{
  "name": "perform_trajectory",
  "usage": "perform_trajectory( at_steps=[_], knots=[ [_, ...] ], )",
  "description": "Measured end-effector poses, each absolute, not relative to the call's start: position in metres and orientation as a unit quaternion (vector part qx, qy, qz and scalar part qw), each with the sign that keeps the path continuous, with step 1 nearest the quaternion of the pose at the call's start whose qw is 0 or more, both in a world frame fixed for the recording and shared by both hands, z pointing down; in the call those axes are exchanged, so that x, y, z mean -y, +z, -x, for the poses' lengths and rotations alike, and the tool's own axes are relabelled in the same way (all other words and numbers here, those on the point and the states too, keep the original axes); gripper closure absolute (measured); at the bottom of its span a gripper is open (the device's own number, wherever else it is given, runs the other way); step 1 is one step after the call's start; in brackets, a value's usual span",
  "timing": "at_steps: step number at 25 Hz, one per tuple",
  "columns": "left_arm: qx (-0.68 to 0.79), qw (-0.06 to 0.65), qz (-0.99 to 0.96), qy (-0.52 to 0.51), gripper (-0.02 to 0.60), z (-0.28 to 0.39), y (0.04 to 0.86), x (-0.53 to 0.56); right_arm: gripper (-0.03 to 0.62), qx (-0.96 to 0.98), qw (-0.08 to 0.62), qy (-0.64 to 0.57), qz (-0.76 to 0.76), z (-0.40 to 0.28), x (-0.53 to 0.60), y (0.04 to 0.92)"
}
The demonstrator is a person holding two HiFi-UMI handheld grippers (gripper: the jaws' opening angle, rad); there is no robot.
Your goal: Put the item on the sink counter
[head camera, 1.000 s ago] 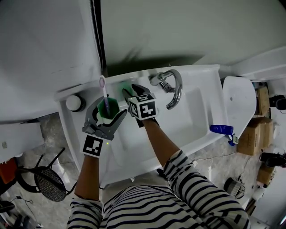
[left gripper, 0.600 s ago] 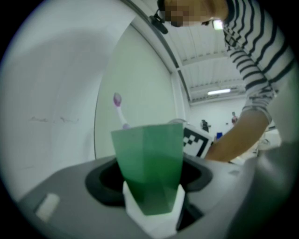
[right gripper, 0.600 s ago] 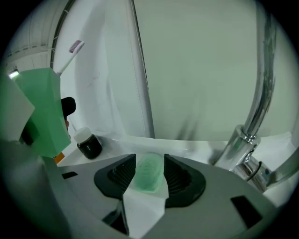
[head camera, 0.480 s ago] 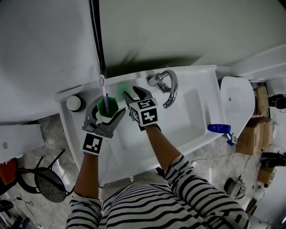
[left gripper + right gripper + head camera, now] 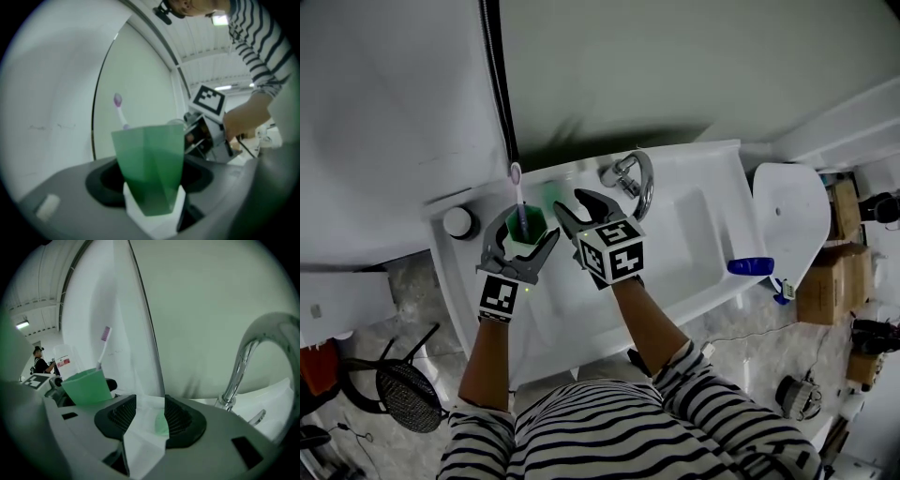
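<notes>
My left fingers (image 5: 65, 197) clamp the green faceted plastic cup (image 5: 149, 168) over the white sink counter (image 5: 712, 169), my right fingers (image 5: 119, 416) stand apart and empty, and I judge only the release remains.

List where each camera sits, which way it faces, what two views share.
Head view: on the person's head, facing steeply down at the sink; shows both forearms, left claw gripping the green cup, right claw open.
Left gripper view: on the left claw, facing the cup and wall; right hand shows.
Right gripper view: on the right claw, facing the faucet and wall.
Shared: both gripper views catch cup and toothbrush.
</notes>
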State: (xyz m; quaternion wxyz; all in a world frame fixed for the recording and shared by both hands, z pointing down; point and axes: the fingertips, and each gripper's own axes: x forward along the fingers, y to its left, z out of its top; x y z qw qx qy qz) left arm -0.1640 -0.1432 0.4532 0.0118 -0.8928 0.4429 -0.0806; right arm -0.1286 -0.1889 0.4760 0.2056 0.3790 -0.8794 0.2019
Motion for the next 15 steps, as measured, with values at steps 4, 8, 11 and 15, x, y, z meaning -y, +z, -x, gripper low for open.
perform_trajectory(
  at_steps=[4,8,11,15],
  knots=[
    [-0.445,0.004,0.891,-0.092,0.265,0.161,0.458,0.144,0.410,0.888,0.198,0.198,-0.365,0.128,0.177,0.456],
    [-0.447,-0.005,0.890,-0.094,0.265,0.159,0.461,0.146,0.407,0.893,0.198,0.190,-0.356,0.122,0.167,0.442],
    [-0.450,-0.011,0.888,-0.092,0.266,0.158,0.459,0.148,0.390,0.904,0.194,0.185,-0.333,0.121,0.157,0.432],
    [-0.449,-0.009,0.889,-0.092,0.266,0.153,0.454,0.152,0.342,0.925,0.180,0.172,-0.286,0.128,0.142,0.415]
  ],
)
